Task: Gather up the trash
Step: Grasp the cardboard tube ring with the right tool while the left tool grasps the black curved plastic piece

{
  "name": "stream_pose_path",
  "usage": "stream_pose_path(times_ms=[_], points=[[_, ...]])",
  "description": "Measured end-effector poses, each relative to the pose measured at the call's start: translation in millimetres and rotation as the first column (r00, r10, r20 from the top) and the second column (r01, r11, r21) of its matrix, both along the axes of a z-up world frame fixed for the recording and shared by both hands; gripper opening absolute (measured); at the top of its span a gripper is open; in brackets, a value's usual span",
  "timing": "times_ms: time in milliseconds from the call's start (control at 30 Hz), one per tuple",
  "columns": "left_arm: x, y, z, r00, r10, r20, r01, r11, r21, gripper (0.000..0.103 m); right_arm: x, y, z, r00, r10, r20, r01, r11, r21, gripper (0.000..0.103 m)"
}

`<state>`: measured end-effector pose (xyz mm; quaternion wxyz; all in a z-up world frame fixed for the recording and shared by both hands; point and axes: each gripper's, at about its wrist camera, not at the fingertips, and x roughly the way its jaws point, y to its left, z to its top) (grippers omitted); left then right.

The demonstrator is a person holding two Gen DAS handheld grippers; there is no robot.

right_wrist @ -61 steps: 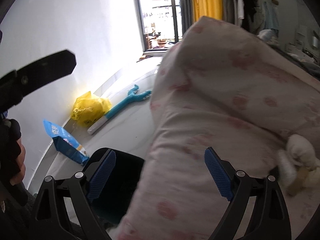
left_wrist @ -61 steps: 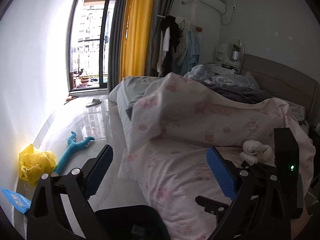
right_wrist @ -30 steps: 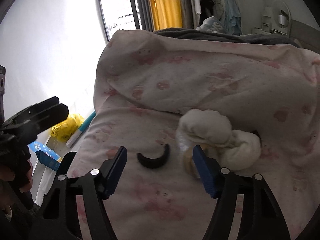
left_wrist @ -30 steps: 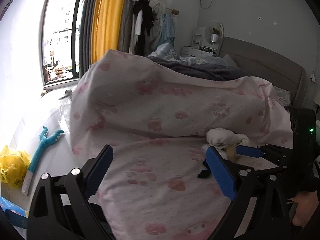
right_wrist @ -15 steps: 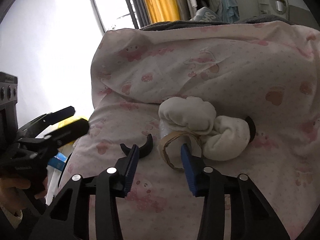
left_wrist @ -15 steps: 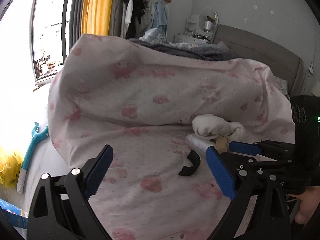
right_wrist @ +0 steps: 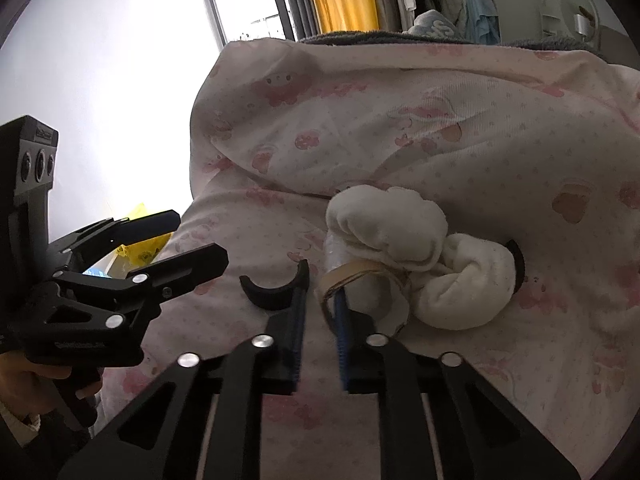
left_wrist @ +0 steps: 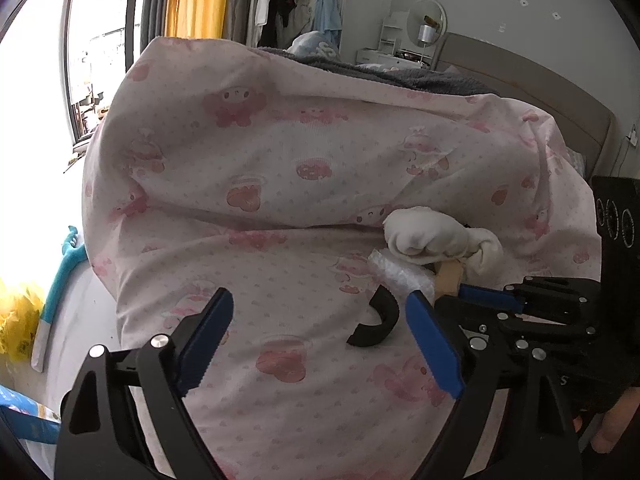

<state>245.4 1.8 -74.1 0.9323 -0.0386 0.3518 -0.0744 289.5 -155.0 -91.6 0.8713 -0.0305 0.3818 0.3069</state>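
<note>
On the pink bedcover [left_wrist: 304, 184] lie a brown cardboard tape ring [right_wrist: 360, 276] with clear crinkled plastic [left_wrist: 394, 274], a white rolled sock bundle [right_wrist: 404, 240] and a black curved plastic piece [left_wrist: 378, 316]. My right gripper [right_wrist: 320, 300] is nearly closed, one blue pad inside the tape ring and the other outside its wall; contact is unclear. The black piece [right_wrist: 276, 290] lies just left of it. My left gripper [left_wrist: 320, 332] is open and empty above the cover, left of the black piece.
On the floor at left lie a yellow bag [left_wrist: 16, 320], a teal long-handled tool [left_wrist: 60, 272] and a blue packet [left_wrist: 24, 412]. Clothes [left_wrist: 280, 4] hang by the yellow curtain [left_wrist: 196, 0]. A grey headboard [left_wrist: 532, 88] is behind.
Both grippers moved in over the bed toward the trash. My right gripper narrowed from wide open to nearly closed around the tape ring's wall. The left stayed open.
</note>
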Motion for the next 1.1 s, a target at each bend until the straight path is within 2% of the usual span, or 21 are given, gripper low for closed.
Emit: stream_pose_path(times_ms=[200, 300, 367, 500, 600, 733, 1033, 1100], points=[[2, -9, -5, 1.000, -0.022, -0.010, 0.022, 1.000, -0.018, 0.090, 2, 1, -5, 1.000, 0.016, -0.021, -0.016, 1.000, -0.001, 0.007], [2, -15, -7, 0.999, -0.033, -0.011, 0.033, 0.999, -0.014, 0.090, 1, -8, 4, 1.000, 0.004, -0.014, -0.004, 0.999, 0.037, 0.006], [4, -19, -11, 0.999, -0.040, -0.018, 0.040, 0.999, -0.013, 0.087, 1, -17, 9, 1.000, -0.008, -0.014, 0.009, 0.998, 0.068, 0.005], [8, -27, -18, 0.997, -0.066, -0.043, 0.066, 0.998, -0.002, 0.074, 1, -30, 17, 1.000, -0.021, -0.013, 0.022, 0.994, 0.112, 0.005], [14, -35, -24, 0.995, -0.078, -0.066, 0.081, 0.996, 0.032, 0.070, 0, -38, 23, 1.000, -0.026, -0.010, 0.027, 0.990, 0.136, 0.005], [23, -37, -34, 0.990, -0.070, -0.121, 0.075, 0.996, 0.039, 0.063, -1, -48, 26, 0.999, -0.039, 0.000, 0.039, 0.988, 0.147, 0.005], [33, -46, -38, 0.987, -0.086, -0.136, 0.096, 0.993, 0.063, 0.062, -2, -56, 27, 0.999, -0.038, 0.000, 0.038, 0.987, 0.159, 0.005], [35, -50, -38, 0.986, -0.095, -0.135, 0.105, 0.992, 0.066, 0.060, -2, -57, 27, 0.999, -0.040, 0.000, 0.039, 0.986, 0.159, 0.005]])
